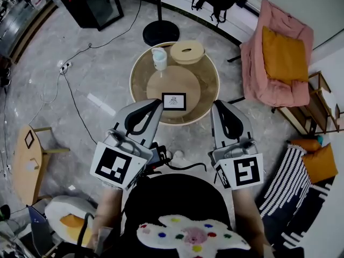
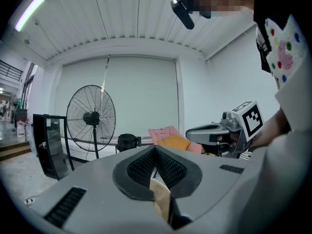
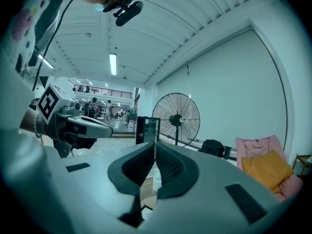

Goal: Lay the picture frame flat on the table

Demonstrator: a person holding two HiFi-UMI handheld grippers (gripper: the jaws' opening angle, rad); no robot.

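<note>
A small black picture frame [image 1: 173, 101] with a white mat sits at the near edge of the round wooden table [image 1: 204, 98], its face turned toward me. My left gripper [image 1: 159, 103] hovers just left of the frame, jaws shut and empty. My right gripper [image 1: 214, 105] hangs to the right of the frame, also shut with nothing in it. In the left gripper view the jaws [image 2: 156, 151] meet, and the right gripper [image 2: 220, 133] shows beyond them. In the right gripper view, a corner of the frame [image 3: 146, 211] peeks out below the shut jaws [image 3: 155, 147].
On the far side of the table stand a clear cup [image 1: 159, 58] and a round wooden lidded box [image 1: 187, 51]. A standing fan base [image 1: 160, 33] is behind the table. A pink armchair with an orange cushion [image 1: 282, 58] is at the right, a small wooden side table [image 1: 27, 163] at the left.
</note>
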